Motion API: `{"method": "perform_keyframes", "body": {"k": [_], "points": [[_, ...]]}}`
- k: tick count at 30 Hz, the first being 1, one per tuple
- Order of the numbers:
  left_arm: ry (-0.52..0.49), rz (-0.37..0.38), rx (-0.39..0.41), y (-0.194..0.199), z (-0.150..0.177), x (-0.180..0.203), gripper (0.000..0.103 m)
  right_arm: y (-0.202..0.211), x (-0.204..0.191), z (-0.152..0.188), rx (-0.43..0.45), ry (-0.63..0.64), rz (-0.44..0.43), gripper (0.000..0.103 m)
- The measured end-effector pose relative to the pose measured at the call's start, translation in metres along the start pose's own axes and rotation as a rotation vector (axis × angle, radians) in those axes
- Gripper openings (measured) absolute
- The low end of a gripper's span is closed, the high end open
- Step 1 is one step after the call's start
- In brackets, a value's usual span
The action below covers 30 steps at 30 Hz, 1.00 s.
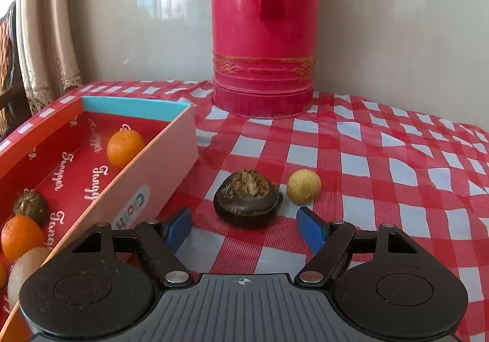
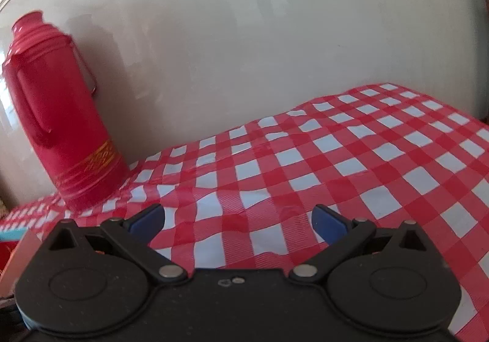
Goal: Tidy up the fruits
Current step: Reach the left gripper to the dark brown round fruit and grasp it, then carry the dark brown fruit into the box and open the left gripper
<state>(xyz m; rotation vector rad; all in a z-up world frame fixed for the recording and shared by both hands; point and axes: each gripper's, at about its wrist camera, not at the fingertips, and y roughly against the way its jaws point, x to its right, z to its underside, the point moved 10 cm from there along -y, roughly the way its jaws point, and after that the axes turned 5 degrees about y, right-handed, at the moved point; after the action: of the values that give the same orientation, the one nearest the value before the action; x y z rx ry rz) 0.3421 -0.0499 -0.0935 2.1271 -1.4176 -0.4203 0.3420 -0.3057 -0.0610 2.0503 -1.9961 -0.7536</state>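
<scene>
On the checked tablecloth [image 1: 382, 158], the left gripper [image 1: 244, 224] stands half open and empty before the dark fruit [image 1: 248, 198]. Closing off-centre could roll it into the small yellow fruit [image 1: 304, 184]. The right gripper [image 2: 240, 221] gapes empty.

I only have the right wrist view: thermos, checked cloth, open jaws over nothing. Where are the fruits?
Observer: On the left wrist view, a dark brown fruit lies on the cloth just ahead of the left gripper.
Reviewer: Gripped?
Observer: No, the blue pads stand apart, short of it.
Reviewer: Anything else loose?
Observer: A small yellow fruit beside the brown one, on its right.
Reviewer: And the sorted ones?
Observer: A red box on the left holds an orange at the far end, more fruit nearer.
</scene>
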Motion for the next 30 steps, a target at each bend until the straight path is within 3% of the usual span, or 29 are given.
{"method": "perform_keyframes", "body": {"k": [1, 2, 11, 18, 23, 28, 30], "points": [[0.002, 0.01, 0.002, -0.001, -0.001, 0.001, 0.064, 0.0, 0.002, 0.0, -0.003, -0.009, -0.002, 0.097], [0.002, 0.016, 0.013, -0.001, -0.002, 0.001, 0.047, 0.0, 0.004, 0.0, -0.006, -0.016, -0.003, 0.097], [0.004, 0.053, 0.05, 0.02, 0.001, -0.004, 0.046, 0.001, 0.007, 0.0, -0.018, -0.035, -0.01, 0.097], [-0.037, 0.119, 0.145, 0.073, -0.01, -0.014, 0.046, 0.004, -0.018, 0.006, -0.029, 0.013, -0.036, 0.097], [-0.034, 0.075, 0.239, 0.104, -0.027, -0.07, 0.046, 0.0, -0.045, 0.017, -0.054, 0.078, -0.061, 0.097], [-0.006, -0.018, 0.223, 0.089, -0.025, -0.14, 0.046, 0.003, -0.076, 0.022, -0.052, 0.15, -0.091, 0.097], [-0.01, -0.018, 0.221, 0.084, -0.025, -0.155, 0.047, 0.007, -0.091, 0.024, -0.039, 0.176, -0.106, 0.097]]}}
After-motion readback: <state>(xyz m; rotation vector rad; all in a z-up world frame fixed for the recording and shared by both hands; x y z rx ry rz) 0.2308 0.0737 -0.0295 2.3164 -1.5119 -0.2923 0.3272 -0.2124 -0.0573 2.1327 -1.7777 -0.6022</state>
